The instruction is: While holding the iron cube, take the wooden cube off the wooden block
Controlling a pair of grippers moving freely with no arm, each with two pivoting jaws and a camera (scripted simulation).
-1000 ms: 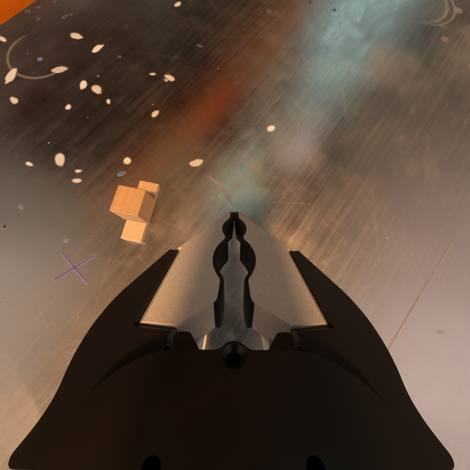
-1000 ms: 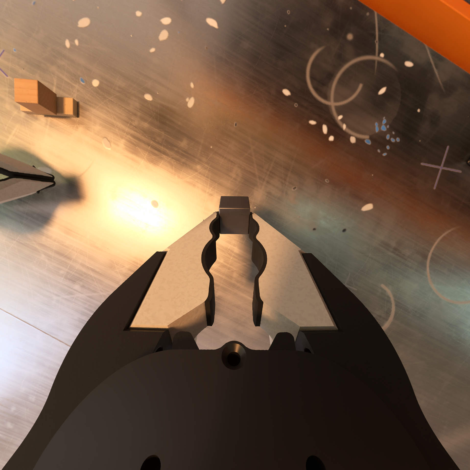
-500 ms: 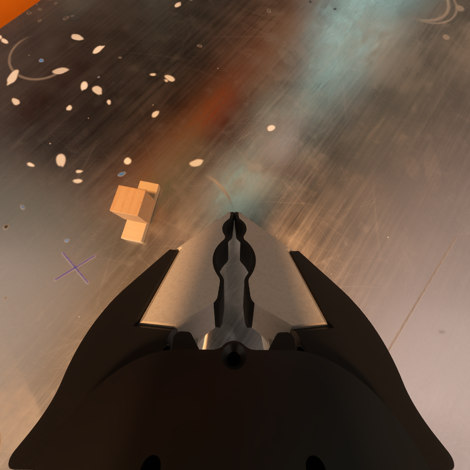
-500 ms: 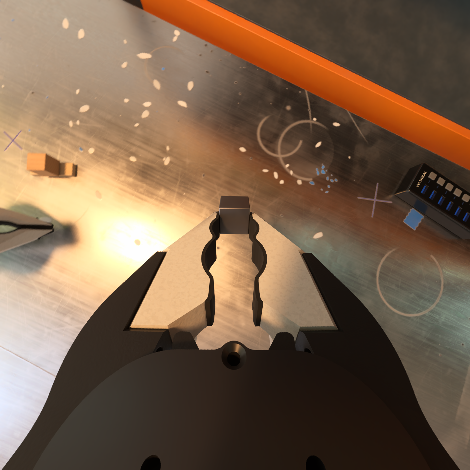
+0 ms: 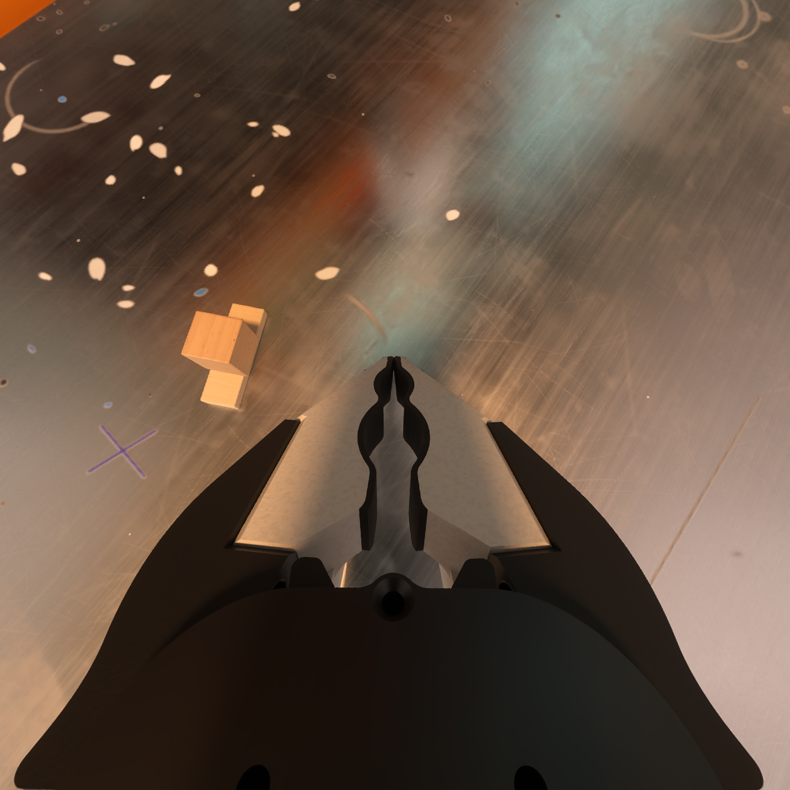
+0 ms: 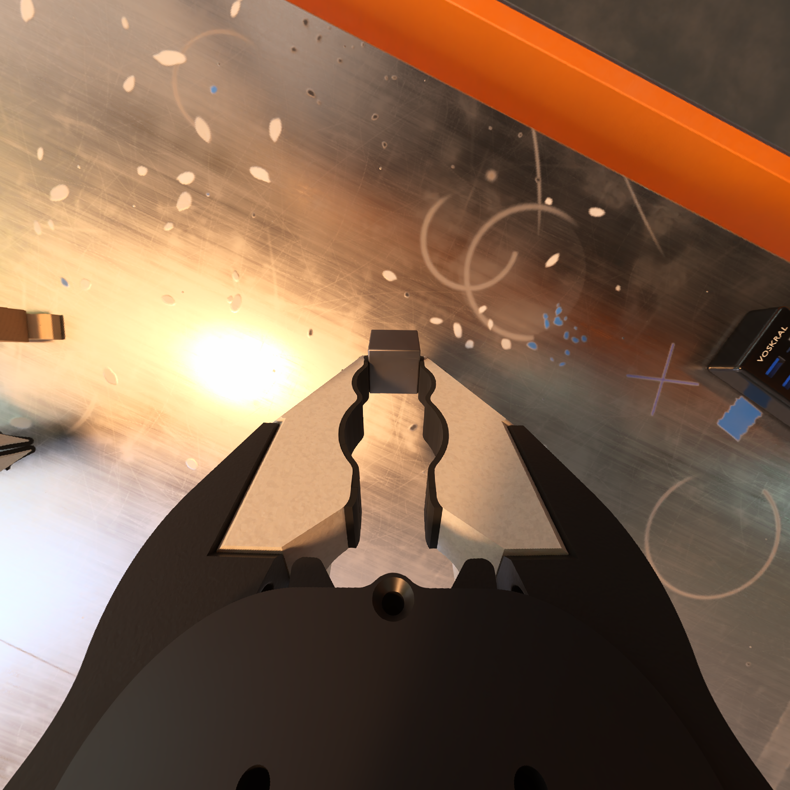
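So half of this one's sorted. The right gripper (image 6: 393, 363) has the small grey iron cube (image 6: 392, 361) pinched right between its fingertips (image 6: 429, 376), held clear above the scratched, paint-speckled metal tabletop (image 6: 256, 256). That grip looks solid to me, with the cube sitting square at the very tips.

The other half isn't started, as far as I can tell. The pale square wooden cube (image 5: 220, 342) is sitting on top of the long, flat, light wooden block (image 5: 231, 384), crossways over its middle so both block ends stick out. It's off to the left of the left gripper (image 5: 393, 361) and a bit ahead of its tips, near but not touching. That gripper has its fingers (image 5: 342, 427) closed tight together on nothing, so it'll need to spread them and swing left before it can grab anything.

From the right gripper's side, the wooden pair is far off to the left of its fingers, well apart.
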